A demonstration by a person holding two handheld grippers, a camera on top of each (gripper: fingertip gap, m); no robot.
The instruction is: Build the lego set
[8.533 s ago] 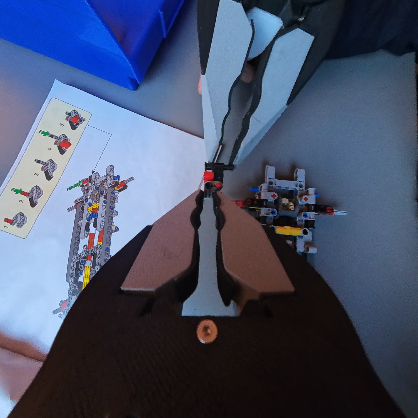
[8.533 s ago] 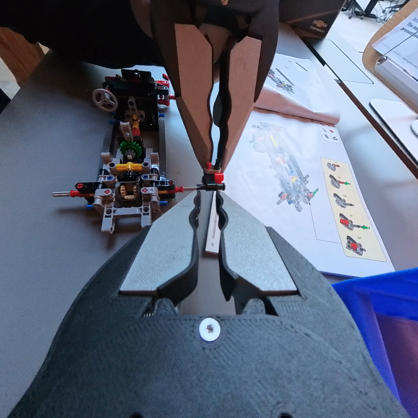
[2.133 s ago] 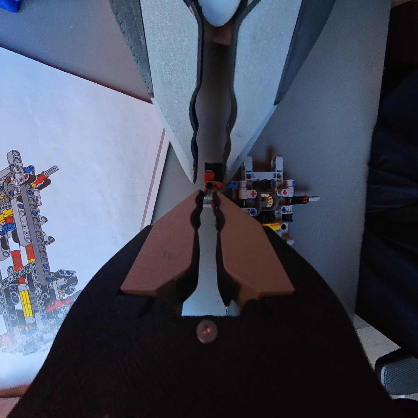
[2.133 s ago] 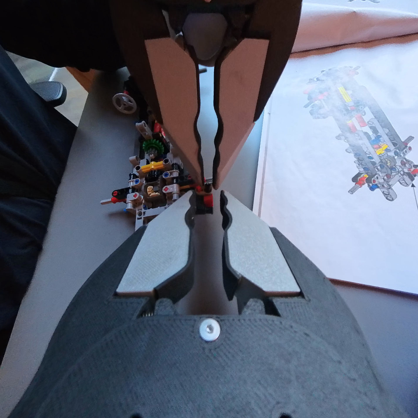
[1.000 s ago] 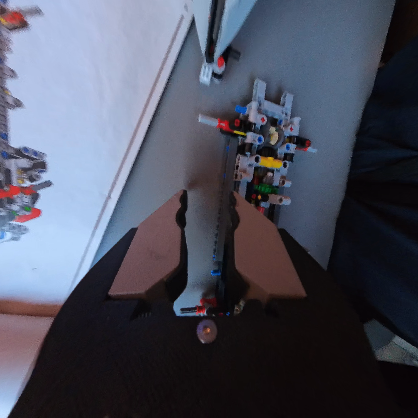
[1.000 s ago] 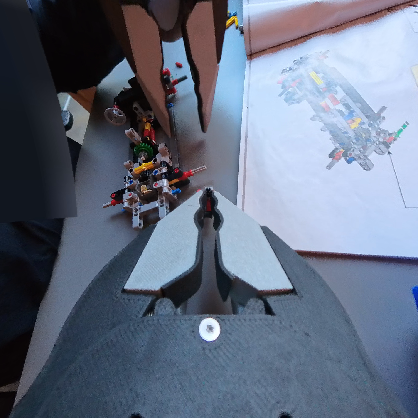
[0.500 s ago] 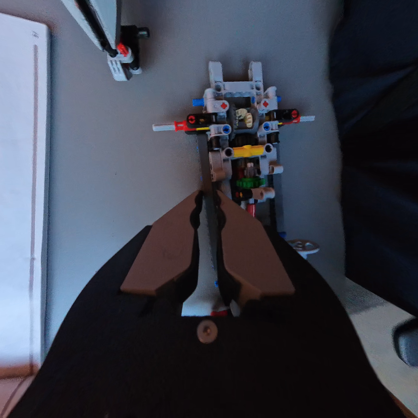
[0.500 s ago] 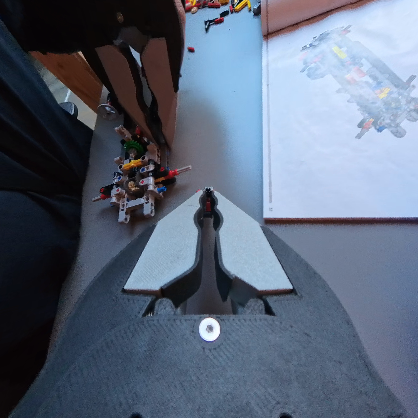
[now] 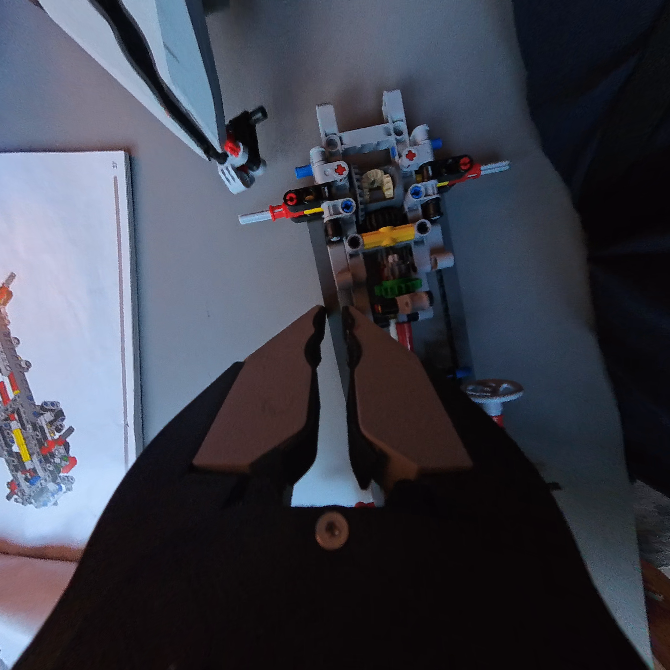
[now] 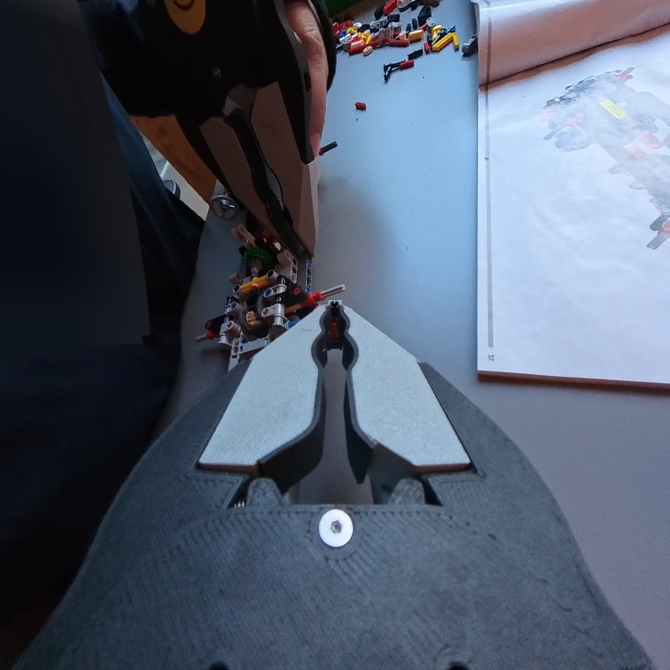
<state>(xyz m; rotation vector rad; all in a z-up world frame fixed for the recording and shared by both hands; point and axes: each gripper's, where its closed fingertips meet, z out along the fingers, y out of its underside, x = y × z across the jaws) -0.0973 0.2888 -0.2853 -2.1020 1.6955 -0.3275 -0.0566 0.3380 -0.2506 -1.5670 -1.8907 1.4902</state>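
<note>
Left gripper (image 9: 333, 311) clamps the dark-grey side beam (image 9: 335, 337) of the brick-built chassis (image 9: 384, 224); right gripper (image 10: 335, 308) (at its ten o'clock) pinches a small black-and-red connector piece (image 10: 334, 326).

I see dim, bluish light; table (image 10: 398, 203) brightest at the far side, wide-angle bending at edges, soft blur on booklet (image 10: 580, 217).

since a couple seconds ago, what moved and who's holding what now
The left gripper let go of the small red-and-black piece, swung away to the toy chassis and closed on its dark grey side beam. The right gripper kept that piece clamped. Chassis and instruction booklet stayed on the table.
</note>
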